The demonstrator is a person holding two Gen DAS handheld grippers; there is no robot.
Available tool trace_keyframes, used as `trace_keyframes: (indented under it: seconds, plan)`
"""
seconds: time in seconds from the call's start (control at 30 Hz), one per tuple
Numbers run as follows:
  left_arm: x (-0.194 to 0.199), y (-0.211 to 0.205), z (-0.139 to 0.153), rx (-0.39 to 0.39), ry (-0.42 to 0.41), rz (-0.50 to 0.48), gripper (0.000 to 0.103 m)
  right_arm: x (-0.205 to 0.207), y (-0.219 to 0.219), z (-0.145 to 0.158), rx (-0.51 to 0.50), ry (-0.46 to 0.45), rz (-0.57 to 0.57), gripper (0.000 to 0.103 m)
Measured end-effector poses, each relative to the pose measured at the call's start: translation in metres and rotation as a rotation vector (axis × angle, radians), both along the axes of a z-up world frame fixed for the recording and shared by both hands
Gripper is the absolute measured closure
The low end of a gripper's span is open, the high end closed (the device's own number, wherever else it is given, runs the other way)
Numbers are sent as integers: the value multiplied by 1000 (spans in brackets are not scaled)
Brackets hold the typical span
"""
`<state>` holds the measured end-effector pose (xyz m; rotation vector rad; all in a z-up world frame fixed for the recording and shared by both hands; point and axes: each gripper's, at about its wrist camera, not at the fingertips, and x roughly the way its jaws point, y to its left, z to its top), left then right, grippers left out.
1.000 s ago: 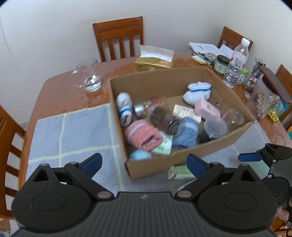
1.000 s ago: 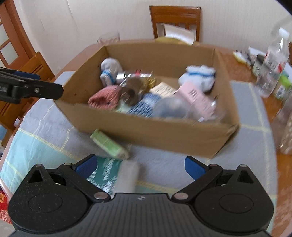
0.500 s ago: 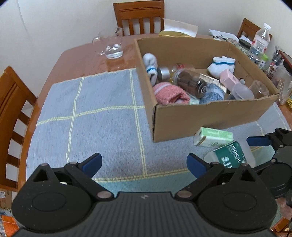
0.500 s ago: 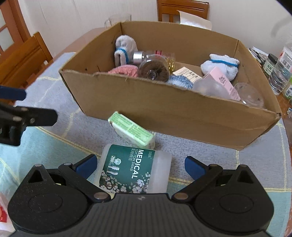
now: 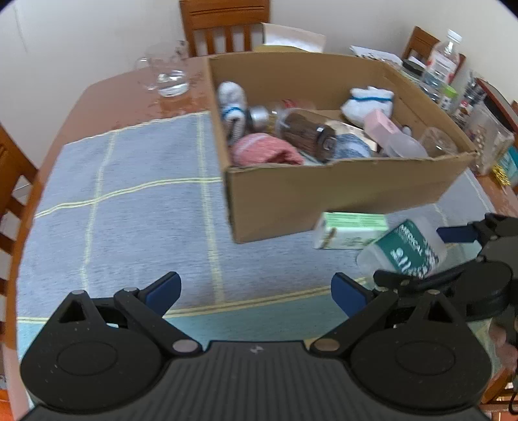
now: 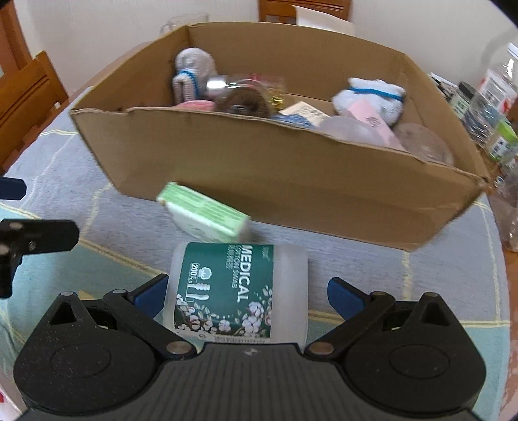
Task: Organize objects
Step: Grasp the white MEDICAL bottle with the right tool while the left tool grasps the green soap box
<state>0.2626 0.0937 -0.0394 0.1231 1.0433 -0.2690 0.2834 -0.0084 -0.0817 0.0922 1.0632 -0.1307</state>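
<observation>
A cardboard box [image 6: 259,162] stands on the mat, filled with rolled socks, jars and small cartons. In front of its near wall lie a green carton [image 6: 207,210] and a frosted cotton swab jar [image 6: 233,288] on its side with a green label. My right gripper [image 6: 246,294] is open, with its fingers on either side of the jar and a gap on the right. In the left wrist view, the jar [image 5: 404,249] and the green carton [image 5: 351,226] sit to the right. My left gripper [image 5: 255,291] hangs open over bare mat, holding nothing.
A blue-grey mat [image 5: 129,200] covers the wooden table. A glass jug [image 5: 168,71] stands at the back left. Water bottles [image 5: 443,64] and small containers crowd the right edge. Wooden chairs [image 5: 223,22] ring the table.
Both grippers have dropped lower and nearer the mat. The right gripper has closed in on the cotton swab jar, which now lies between its open fingers.
</observation>
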Motion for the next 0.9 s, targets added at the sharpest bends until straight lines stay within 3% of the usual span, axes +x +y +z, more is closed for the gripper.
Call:
trace_keyframes:
  seconds: [0.27, 0.47, 0.67, 0.9]
  plan:
    - [7, -31, -9, -14, -6, -32, 4, -9, -35, -7, -38, 34, -61, 0]
    - [12, -55, -19, -27, -17, -57, 4, -16, -49, -12, -71, 21, -31, 0]
    - [20, -75, -27, -64, -16, -37, 4, -22, -64, -12, -51, 26, -20, 0]
    - [33, -87, -41, -49, -16, 1, 4, -21, -68, -11, -44, 26, 6, 0]
